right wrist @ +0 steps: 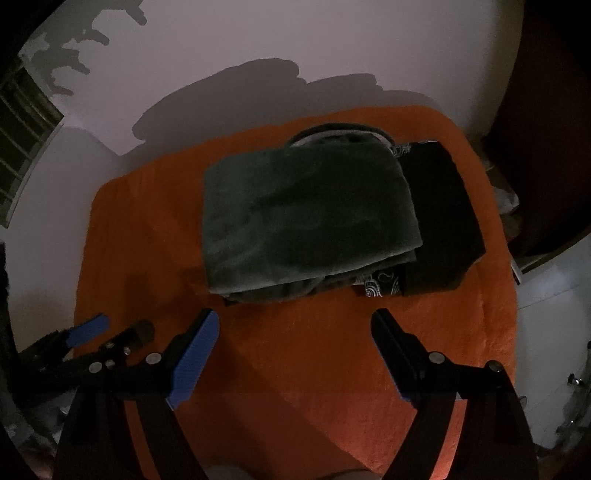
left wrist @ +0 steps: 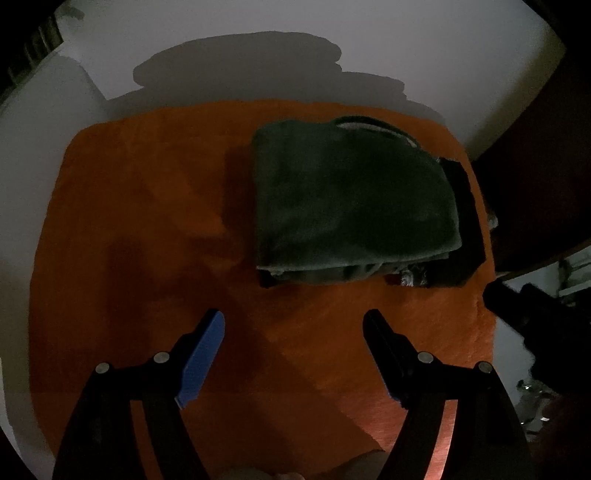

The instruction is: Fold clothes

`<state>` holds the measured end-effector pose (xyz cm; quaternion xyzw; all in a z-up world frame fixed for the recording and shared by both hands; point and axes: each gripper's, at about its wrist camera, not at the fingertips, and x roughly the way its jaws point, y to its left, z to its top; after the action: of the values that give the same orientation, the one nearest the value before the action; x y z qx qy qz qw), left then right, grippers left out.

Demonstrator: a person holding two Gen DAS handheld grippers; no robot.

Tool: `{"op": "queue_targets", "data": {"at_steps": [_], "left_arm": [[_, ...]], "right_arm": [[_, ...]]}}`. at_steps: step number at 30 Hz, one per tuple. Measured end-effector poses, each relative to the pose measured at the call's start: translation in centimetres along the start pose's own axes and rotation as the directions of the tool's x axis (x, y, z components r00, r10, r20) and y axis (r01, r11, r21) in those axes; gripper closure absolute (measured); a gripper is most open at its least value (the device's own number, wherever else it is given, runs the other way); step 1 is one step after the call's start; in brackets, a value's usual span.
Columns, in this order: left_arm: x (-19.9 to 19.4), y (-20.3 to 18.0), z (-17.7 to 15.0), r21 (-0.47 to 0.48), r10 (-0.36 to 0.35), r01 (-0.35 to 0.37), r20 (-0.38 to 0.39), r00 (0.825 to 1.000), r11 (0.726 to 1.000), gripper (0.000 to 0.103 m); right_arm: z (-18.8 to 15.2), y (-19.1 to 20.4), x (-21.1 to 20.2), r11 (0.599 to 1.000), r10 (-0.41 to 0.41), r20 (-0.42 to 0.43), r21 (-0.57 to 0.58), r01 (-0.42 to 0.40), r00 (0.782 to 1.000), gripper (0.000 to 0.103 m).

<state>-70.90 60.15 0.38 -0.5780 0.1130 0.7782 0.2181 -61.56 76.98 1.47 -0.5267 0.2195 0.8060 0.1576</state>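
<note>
A folded dark green garment (left wrist: 354, 199) (right wrist: 310, 218) lies on top of a small stack on the orange cloth (left wrist: 155, 221) (right wrist: 295, 354). Under it, a black garment (left wrist: 463, 221) (right wrist: 439, 214) sticks out to the right, and a patterned piece (right wrist: 380, 286) shows at the stack's front edge. My left gripper (left wrist: 295, 325) hovers open in front of the stack, holding nothing. My right gripper (right wrist: 295, 325) is also open and empty, just short of the stack's front edge. In the right wrist view the left gripper (right wrist: 110, 328) shows at the lower left.
The orange cloth covers a table against a pale wall (left wrist: 295, 22) (right wrist: 295, 37). A window (right wrist: 18, 147) is at the far left. Dark furniture (left wrist: 535, 166) stands to the right. Bare orange cloth lies left of and in front of the stack.
</note>
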Motion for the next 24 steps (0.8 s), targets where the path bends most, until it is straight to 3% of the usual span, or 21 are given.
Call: {"op": "queue_targets", "data": {"at_steps": [24], "left_arm": [[-2.5,-2.5,5.1,0.084,0.019,-0.020,0.011,1.000,0.996,0.024]], "right_arm": [[3.2,-1.0,-0.1,0.999,-0.010,-0.039,0.048,0.012,0.999,0.019]]}}
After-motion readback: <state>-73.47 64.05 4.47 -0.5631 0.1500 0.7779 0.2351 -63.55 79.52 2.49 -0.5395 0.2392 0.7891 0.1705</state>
